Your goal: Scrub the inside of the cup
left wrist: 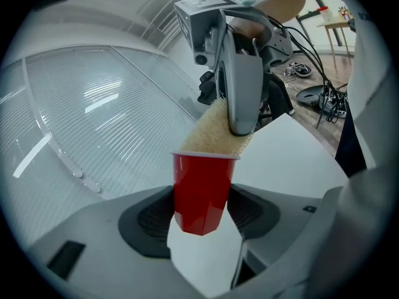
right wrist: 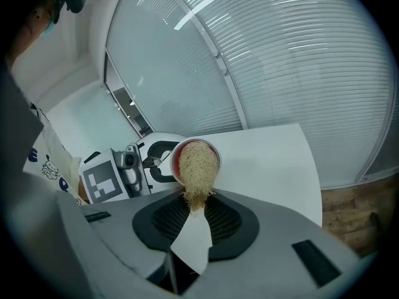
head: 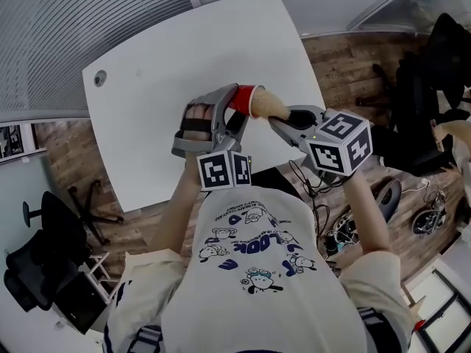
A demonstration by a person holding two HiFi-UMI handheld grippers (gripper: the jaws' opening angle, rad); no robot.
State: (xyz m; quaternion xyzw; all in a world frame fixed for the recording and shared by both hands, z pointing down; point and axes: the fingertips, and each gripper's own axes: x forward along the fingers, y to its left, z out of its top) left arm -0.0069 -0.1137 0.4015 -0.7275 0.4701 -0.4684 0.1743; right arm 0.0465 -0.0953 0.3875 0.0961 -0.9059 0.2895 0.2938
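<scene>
A red plastic cup (left wrist: 199,192) hangs above the white table (head: 162,72), mouth turned toward my right gripper. My left gripper (left wrist: 199,215) is shut on the cup's lower body, one pad on each side. A tan fibrous scrub sponge (right wrist: 197,167) fills the cup's mouth, and its near end is pinched between the pads of my right gripper (right wrist: 194,209). In the head view the cup (head: 243,98) and sponge (head: 269,107) sit between the left gripper (head: 234,107) and the right gripper (head: 282,122), close in front of my chest. The cup's inside is hidden by the sponge.
Black office chairs (head: 40,259) stand on the wooden floor at the left, and cables (head: 346,223) lie at the right. A glass wall with blinds (right wrist: 299,61) runs behind the table. A small round grommet (head: 99,79) sits near the table's far left corner.
</scene>
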